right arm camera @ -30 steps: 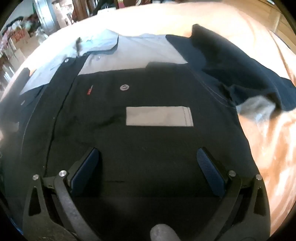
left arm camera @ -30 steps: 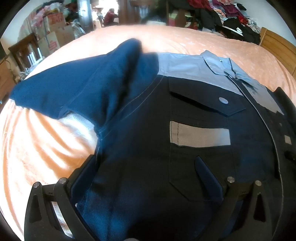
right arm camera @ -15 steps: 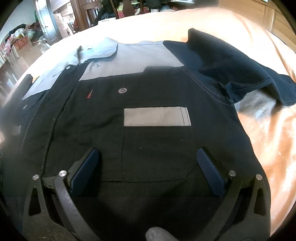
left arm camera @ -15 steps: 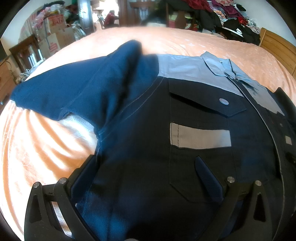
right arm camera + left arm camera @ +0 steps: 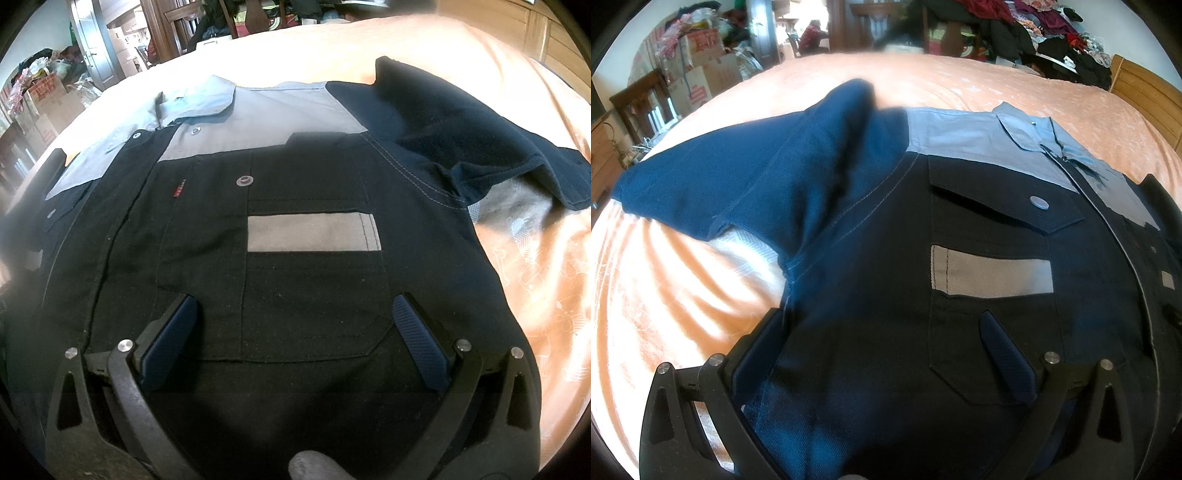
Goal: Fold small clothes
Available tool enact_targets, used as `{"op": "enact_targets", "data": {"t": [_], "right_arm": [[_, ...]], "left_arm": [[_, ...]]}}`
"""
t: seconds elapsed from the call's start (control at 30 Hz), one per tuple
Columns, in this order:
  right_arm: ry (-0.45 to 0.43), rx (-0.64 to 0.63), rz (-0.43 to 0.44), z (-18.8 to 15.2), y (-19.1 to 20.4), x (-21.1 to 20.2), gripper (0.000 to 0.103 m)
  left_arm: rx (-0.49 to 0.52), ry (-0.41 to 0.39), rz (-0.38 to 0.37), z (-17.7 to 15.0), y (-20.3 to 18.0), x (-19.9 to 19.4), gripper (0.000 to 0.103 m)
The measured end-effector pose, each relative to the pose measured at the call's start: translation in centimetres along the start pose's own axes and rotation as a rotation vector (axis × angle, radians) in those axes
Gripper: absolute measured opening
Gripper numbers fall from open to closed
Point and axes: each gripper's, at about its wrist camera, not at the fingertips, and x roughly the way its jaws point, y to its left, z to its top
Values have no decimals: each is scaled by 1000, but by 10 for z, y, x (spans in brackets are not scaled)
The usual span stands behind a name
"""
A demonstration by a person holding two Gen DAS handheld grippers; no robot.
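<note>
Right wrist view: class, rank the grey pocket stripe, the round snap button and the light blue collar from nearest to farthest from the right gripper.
1. Grey pocket stripe, just ahead of the right gripper, centre.
2. Round snap button, above the stripe, slightly left.
3. Light blue collar, farthest, upper left.

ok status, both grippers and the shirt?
Left gripper open, right gripper open, both over shirt. Shirt flat on bed, unfolded. Nothing in the way.

The left tool (image 5: 882,354) has a matte black frame with triangular cut-outs and round silver screw heads; its two fingers (image 5: 1006,354) carry dark blue ribbed pads; the right tool (image 5: 293,332) is built alike, its blue pads (image 5: 421,345) finely textured and silver screws near each finger base.
</note>
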Motion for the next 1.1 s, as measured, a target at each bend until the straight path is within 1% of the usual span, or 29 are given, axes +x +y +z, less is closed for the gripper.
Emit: {"op": "enact_targets", "data": {"t": [0.07, 0.1, 0.17, 0.3, 0.93, 1.1], "right_arm": [[5, -4, -13, 0, 2, -1, 103], [9, -5, -31, 1, 4, -1, 103], [-5, -10, -47, -2, 6, -3, 103], [-3, 2, -25, -2, 2, -1, 103], [-7, 2, -14, -2, 1, 0, 103], [-5, 3, -15, -1, 1, 0, 103]], "left_arm": [[-5, 15, 17, 2, -2, -1, 103], [-4, 23, 53, 3, -6, -3, 103], [10, 22, 82, 2, -10, -4, 103], [-43, 26, 10, 1, 4, -3, 103], [-34, 26, 18, -1, 2, -3, 103], [-32, 42, 21, 0, 4, 0, 103]]}}
